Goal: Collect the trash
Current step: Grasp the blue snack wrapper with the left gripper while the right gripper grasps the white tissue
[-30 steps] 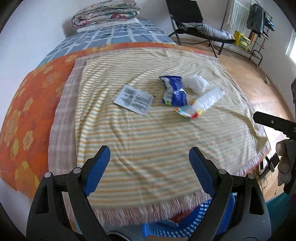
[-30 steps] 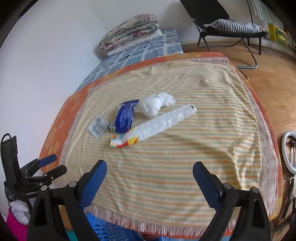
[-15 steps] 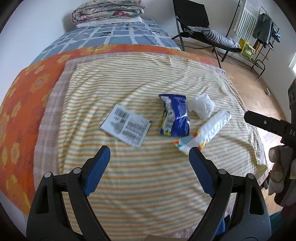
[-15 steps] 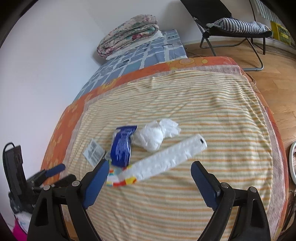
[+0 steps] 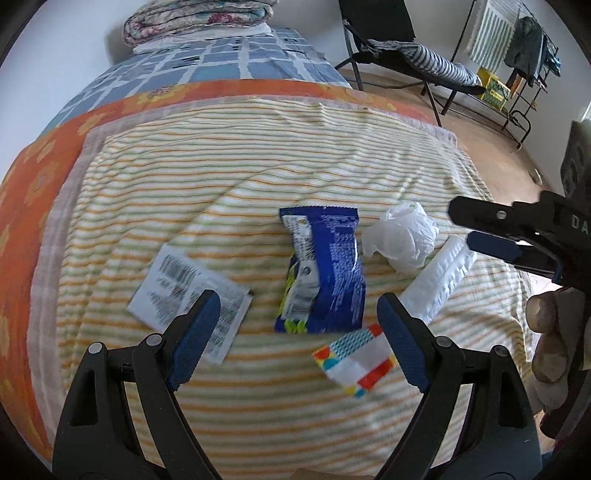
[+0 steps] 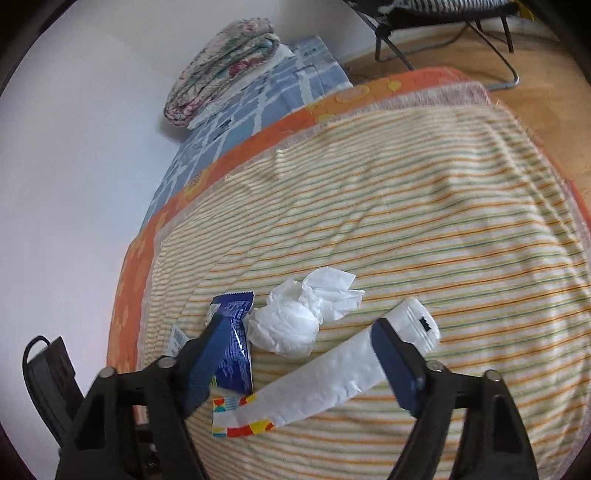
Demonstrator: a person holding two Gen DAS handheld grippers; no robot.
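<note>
The left hand-held gripper (image 5: 295, 328) hung wide open above the blue wrapper (image 5: 325, 269); the right hand-held gripper (image 6: 299, 360), empty, was closing over the long white packet (image 6: 332, 387).

striped blanket (image 5: 258, 177) on bed | folded quilt (image 5: 195, 14) at far end (by wall) | folding chair (image 5: 384, 40) nr rack

My work surface: bed (image 5: 44, 177) with orange floral cover, striped yellow blanket (image 5: 258, 177) spread on top. On the blanket: printed paper slip (image 5: 173, 284), blue snack wrapper (image 5: 328, 269), crumpled white tissue (image 5: 402, 236), long white wrapper (image 6: 332, 384) with colourful end. Folded quilt (image 5: 195, 16) at far end
</note>
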